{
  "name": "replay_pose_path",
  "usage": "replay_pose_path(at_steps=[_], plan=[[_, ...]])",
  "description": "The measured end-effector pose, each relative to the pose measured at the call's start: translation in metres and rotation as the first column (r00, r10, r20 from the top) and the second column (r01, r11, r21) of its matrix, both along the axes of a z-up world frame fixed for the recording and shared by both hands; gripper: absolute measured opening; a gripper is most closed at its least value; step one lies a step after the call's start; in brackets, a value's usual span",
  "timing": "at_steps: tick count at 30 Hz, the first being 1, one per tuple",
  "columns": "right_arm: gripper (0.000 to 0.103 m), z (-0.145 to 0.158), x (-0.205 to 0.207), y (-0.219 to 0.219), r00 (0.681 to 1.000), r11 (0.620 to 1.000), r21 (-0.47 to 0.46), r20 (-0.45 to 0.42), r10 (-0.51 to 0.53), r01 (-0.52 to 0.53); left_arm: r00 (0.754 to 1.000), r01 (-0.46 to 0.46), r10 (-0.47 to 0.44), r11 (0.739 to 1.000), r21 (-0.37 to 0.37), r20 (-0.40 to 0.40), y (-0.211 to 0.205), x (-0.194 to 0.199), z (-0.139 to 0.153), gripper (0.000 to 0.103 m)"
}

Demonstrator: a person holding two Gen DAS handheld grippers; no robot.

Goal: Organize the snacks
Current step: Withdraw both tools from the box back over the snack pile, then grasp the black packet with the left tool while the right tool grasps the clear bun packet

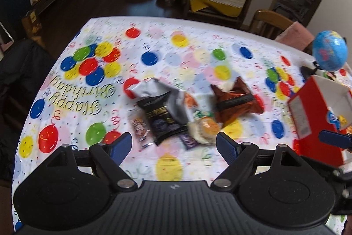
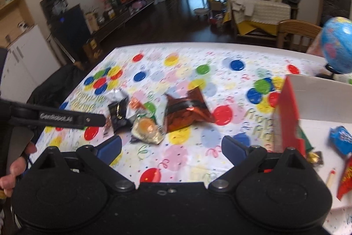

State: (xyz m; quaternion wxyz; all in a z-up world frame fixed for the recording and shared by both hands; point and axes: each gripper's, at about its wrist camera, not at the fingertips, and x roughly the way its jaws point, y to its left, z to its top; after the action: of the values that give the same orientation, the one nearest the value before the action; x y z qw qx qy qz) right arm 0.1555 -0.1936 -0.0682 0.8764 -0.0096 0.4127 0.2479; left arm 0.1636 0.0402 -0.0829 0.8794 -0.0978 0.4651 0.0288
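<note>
Balloon-print birthday tablecloth point(image 1: 92, 89) covers your table. Snack pile sits mid-table, L to R: crinkled black-and-silver foil packet point(image 1: 161, 111), clear-wrapped round orange pastry point(image 1: 205, 127), glossy rust-brown foil bag point(image 1: 236, 100), then open red cardboard box point(image 1: 308, 116) w/ snacks inside. Your left gripper point(image 1: 173, 147) & right gripper point(image 2: 171, 150): both spread wide, nothing held, short of the pile.

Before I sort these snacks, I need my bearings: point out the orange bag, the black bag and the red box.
orange bag point(image 2: 187, 111), right wrist view, middle of front.
black bag point(image 1: 164, 118), left wrist view, printed front.
red box point(image 1: 302, 118), left wrist view, side wall.
</note>
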Motion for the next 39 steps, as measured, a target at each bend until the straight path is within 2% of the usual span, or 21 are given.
replay_pose_path(at_steps=[8, 13, 16, 19, 28, 32, 34, 36, 37, 39], plan=[[0.087, -0.029, 0.018, 0.037, 0.994, 0.993, -0.052, -0.037, 0.103, -0.105, 0.996, -0.071, 0.070, 0.998, -0.002, -0.055, 0.028, 0.019, -0.031, 0.084], [0.082, -0.049, 0.035, 0.051, 0.990, 0.989, -0.070, -0.066, 0.123, -0.127, 0.992, -0.089, 0.089, 0.996, 0.011, -0.085, 0.035, 0.034, -0.046, 0.084], [0.079, -0.059, 0.046, 0.059, 0.987, 0.988, -0.066, -0.087, 0.134, -0.140, 0.991, -0.098, 0.097, 0.995, -0.006, -0.093, 0.038, 0.045, -0.052, 0.084], [0.077, -0.068, 0.056, 0.069, 0.985, 0.986, -0.067, -0.095, 0.146, -0.153, 0.991, -0.089, 0.088, 0.996, -0.011, -0.098, 0.039, 0.057, -0.057, 0.084], [0.076, -0.088, 0.076, 0.092, 0.970, 0.977, -0.053, -0.142, 0.198, -0.207, 0.989, -0.031, 0.016, 0.994, -0.103, -0.147, 0.045, 0.081, -0.077, 0.084], [0.075, -0.094, 0.081, 0.095, 0.967, 0.978, -0.039, -0.161, 0.197, -0.206, 0.989, -0.023, 0.006, 0.993, -0.112, -0.149, 0.045, 0.085, -0.081, 0.083], [0.070, -0.096, 0.081, 0.097, 0.966, 0.978, -0.037, -0.167, 0.198, -0.207, 0.990, -0.014, -0.001, 0.994, -0.110, -0.141, 0.044, 0.085, -0.081, 0.078], [0.065, -0.097, 0.081, 0.098, 0.967, 0.978, -0.042, -0.164, 0.194, -0.203, 0.991, -0.011, -0.003, 0.995, -0.102, -0.135, 0.043, 0.084, -0.080, 0.067], [0.061, -0.097, 0.081, 0.097, 0.968, 0.979, -0.045, -0.163, 0.189, -0.199, 0.991, -0.012, -0.001, 0.995, -0.100, -0.134, 0.044, 0.084, -0.079, 0.065], [0.060, -0.096, 0.081, 0.095, 0.969, 0.981, -0.031, -0.166, 0.185, -0.193, 0.992, -0.012, -0.001, 0.995, -0.101, -0.129, 0.045, 0.083, -0.078, 0.054]])
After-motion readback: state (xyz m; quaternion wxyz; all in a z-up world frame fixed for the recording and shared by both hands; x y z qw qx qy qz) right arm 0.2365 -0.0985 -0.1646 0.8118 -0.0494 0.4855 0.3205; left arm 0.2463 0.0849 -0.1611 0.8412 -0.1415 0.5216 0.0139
